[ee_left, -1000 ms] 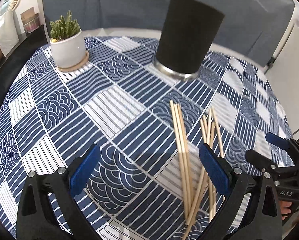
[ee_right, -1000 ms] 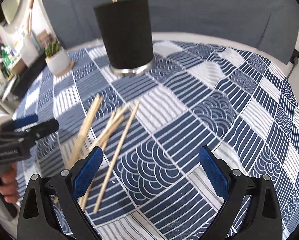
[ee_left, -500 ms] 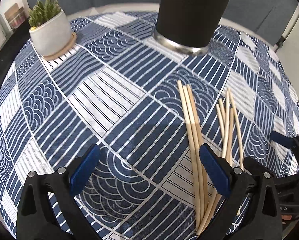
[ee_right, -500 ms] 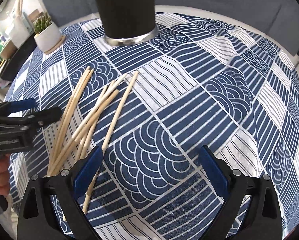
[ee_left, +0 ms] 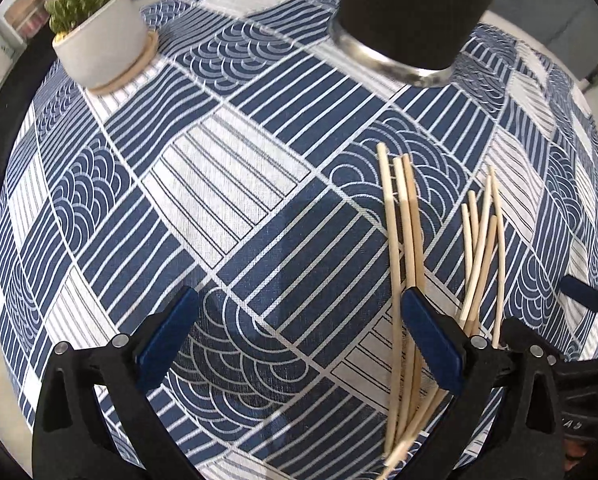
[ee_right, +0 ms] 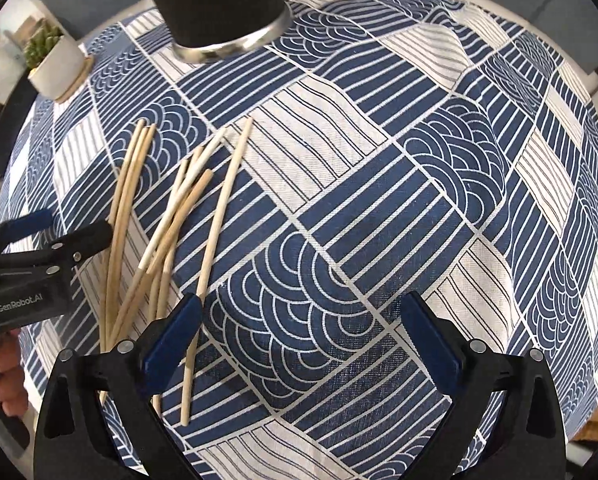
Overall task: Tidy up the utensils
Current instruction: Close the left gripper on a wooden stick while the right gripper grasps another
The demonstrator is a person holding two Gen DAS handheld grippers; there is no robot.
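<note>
Left gripper (ee_left: 299,340): black frame, blue pads, jaws spread wide, nothing between them. It hangs over the blue-and-white patterned tablecloth (ee_left: 227,184). Its right pad (ee_left: 431,340) overlaps the near part of the left chopstick cluster in view; can't tell if it touches.

Right gripper (ee_right: 299,340): same build, jaws also wide apart and empty. Its left pad (ee_right: 171,336) sits over the lower ends of the sticks, contact unclear.

Pale bamboo chopsticks (ee_right: 167,232) lie flat and loose on the cloth, between the two grippers. Thin, round, light tan, plain finish, a few paler than others. Two groups:
- three long ones side by side, nearly parallel, nearest the left gripper (ee_left: 405,248);
- a looser fan of about five, crossing each other at the near ends (ee_left: 479,256).

One stick (ee_right: 215,248) lies a bit apart, on the side toward the right gripper's gap. All far tips point toward the holder.

Black cylindrical holder with a shiny metal base ring (ee_right: 219,8) stands upright beyond the sticks, well apart from them; top cut off in both views.

Small green succulent in a white round pot on a cork coaster (ee_left: 99,36) sits at the far-left table edge.

From the right wrist, the left gripper's black body (ee_right: 39,264) shows at the left, a hand (ee_right: 3,384) below it.
</note>
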